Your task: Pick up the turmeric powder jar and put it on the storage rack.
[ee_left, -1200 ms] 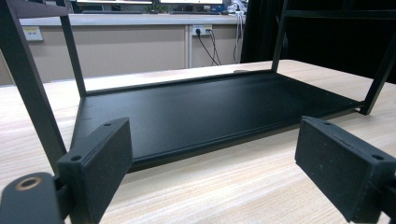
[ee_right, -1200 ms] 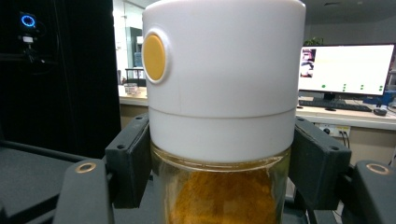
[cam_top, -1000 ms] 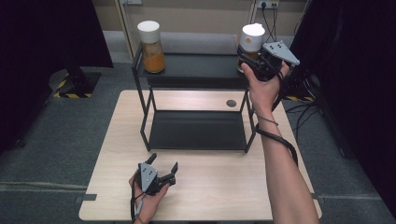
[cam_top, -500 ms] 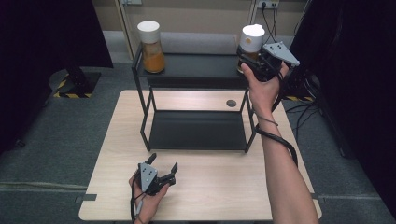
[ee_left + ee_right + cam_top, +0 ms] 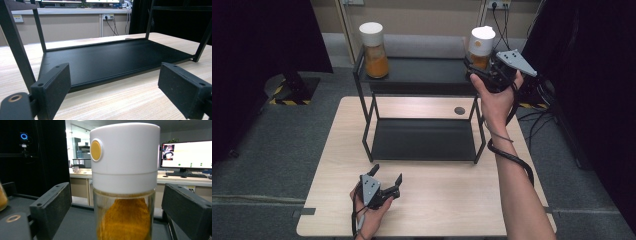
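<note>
You are holding your right gripper (image 5: 473, 72) up at the top shelf of the black rack (image 5: 417, 82), with its jaws spread wide. In the right gripper view the jar (image 5: 125, 182) is standing between those jaws, a gap showing on each side, so neither pad is touching the glass. The jar is upright, with a white cap bearing a round yellow button, and orange-yellow powder is sitting in the glass body below. In the high view it is standing at the right end of the top shelf, right at your gripper's tips.

A second jar (image 5: 374, 44) of the same kind is standing at the left end of that shelf, well apart from both grippers.

Your left gripper (image 5: 387, 178) is resting low near the front edge of the wooden table (image 5: 447, 200), its jaws also wide apart and holding nothing. In the left gripper view its pads (image 5: 53, 87) are framing the rack's lower shelf (image 5: 110, 60), which is lying just ahead on the tabletop.
</note>
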### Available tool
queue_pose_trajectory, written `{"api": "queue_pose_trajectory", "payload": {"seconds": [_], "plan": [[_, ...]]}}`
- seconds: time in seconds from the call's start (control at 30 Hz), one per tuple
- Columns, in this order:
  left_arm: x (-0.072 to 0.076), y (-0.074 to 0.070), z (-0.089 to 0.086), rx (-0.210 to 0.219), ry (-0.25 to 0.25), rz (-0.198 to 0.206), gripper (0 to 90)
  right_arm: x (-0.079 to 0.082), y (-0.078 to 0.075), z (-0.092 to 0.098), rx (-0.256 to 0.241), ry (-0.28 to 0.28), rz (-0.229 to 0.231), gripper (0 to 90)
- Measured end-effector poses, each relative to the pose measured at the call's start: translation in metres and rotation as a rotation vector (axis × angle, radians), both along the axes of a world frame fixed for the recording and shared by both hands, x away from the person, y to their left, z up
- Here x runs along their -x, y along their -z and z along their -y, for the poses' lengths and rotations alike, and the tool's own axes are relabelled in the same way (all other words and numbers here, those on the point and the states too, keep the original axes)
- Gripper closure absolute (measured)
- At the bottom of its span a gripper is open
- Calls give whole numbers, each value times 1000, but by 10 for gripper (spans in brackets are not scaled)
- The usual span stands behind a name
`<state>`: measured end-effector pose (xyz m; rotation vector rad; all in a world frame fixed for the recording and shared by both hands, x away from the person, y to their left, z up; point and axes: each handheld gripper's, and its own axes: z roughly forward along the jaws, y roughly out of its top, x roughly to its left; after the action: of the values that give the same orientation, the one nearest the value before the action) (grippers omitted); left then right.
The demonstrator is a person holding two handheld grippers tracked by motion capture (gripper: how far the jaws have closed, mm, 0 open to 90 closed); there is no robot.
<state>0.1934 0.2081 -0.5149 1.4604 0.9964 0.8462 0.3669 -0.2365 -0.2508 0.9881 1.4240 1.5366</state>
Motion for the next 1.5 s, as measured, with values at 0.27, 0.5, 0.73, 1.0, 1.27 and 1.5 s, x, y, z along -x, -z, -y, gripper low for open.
{"api": "queue_pose_trajectory", "payload": {"seconds": [0.27,0.5,0.73,1.0,1.27,1.5], "plan": [[0,0,0,-1,-1,2,107,14,9,9,-4,-19,13,57],[0,0,1,-3,-2,1,107,27,15,11,7,-37,42,55],[1,0,1,-6,-3,2,106,37,18,15,11,-53,30,53],[0,0,1,-7,-3,1,106,47,27,22,21,-58,31,53],[1,0,1,-7,-4,1,106,62,37,27,47,-82,38,53],[1,0,1,-7,-5,2,106,71,48,31,55,-92,23,53]]}}
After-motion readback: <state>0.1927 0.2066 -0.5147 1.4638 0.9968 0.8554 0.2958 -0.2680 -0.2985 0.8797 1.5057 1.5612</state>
